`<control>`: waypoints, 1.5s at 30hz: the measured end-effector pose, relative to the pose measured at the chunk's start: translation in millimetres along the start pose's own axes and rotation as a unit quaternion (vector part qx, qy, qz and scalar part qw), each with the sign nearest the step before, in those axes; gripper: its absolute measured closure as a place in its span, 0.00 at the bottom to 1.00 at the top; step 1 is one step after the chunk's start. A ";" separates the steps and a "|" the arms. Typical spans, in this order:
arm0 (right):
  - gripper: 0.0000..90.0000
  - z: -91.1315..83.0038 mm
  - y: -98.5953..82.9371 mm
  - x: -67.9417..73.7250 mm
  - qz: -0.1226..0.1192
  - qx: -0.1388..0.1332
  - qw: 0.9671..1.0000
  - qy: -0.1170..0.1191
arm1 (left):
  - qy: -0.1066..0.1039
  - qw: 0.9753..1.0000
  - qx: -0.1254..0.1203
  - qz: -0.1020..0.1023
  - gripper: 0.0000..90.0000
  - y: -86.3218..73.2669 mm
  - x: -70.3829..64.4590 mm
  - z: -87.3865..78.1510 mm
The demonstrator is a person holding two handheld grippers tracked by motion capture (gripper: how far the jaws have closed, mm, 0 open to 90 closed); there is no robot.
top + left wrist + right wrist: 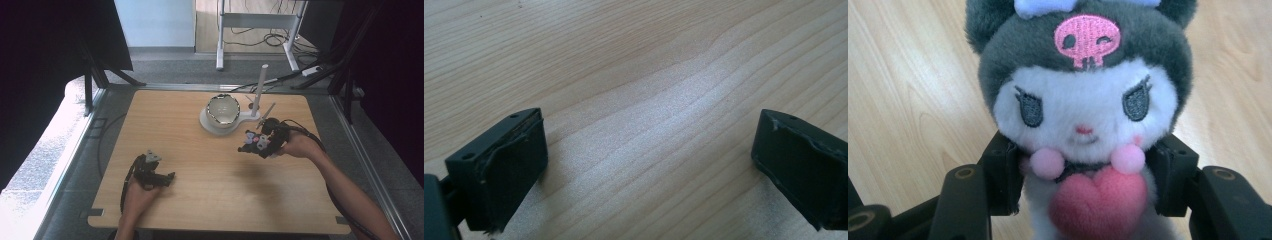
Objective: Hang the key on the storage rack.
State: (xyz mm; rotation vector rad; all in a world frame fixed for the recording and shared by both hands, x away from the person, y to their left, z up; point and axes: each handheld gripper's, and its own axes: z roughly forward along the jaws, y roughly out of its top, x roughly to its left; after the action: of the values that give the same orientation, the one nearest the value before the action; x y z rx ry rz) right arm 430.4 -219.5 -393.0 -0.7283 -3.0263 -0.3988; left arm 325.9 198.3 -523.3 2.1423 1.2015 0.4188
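My right gripper (pixel 251 145) is shut on a small plush toy (pixel 1083 120), held above the wooden table (pixel 200 200) right of centre. The plush has a dark grey hood with a pink skull, a white face, pink pompoms and a pink heart on its chest. The black jaws press on its body from both sides just below the head. In the high view the plush toy (pixel 256 142) shows at the gripper's tip. My left gripper (pixel 169 176) rests low over the table near the front left. Its fingers (pixel 504 170) stand wide apart with bare wood between them.
A white bowl (pixel 223 109) sits on a white stand base (pixel 207 125) at the table's far middle, with a white upright post (pixel 259 90) beside it. Black frame legs and cables lie on the floor beyond the far edge.
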 end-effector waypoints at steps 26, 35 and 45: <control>0.47 -73.6 -6.5 -69.8 0.099 -0.039 0.992 -0.067 | 0.000 1.000 -0.001 0.000 0.02 0.1 0.1 0.2; 0.47 -91.2 -1.9 -87.8 0.115 -0.049 0.988 -0.092 | 0.000 1.000 -0.001 0.000 0.02 0.1 0.2 0.1; 0.47 -109.5 2.9 -105.2 0.136 -0.061 0.982 -0.115 | -0.001 1.000 -0.001 0.000 0.02 0.1 0.1 0.1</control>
State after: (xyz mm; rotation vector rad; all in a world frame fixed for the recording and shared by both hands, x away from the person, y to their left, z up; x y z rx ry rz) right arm 519.5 -291.0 -292.8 -1.2602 -3.0634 -0.5283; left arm 326.1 198.3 -523.3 2.1405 1.2007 0.4183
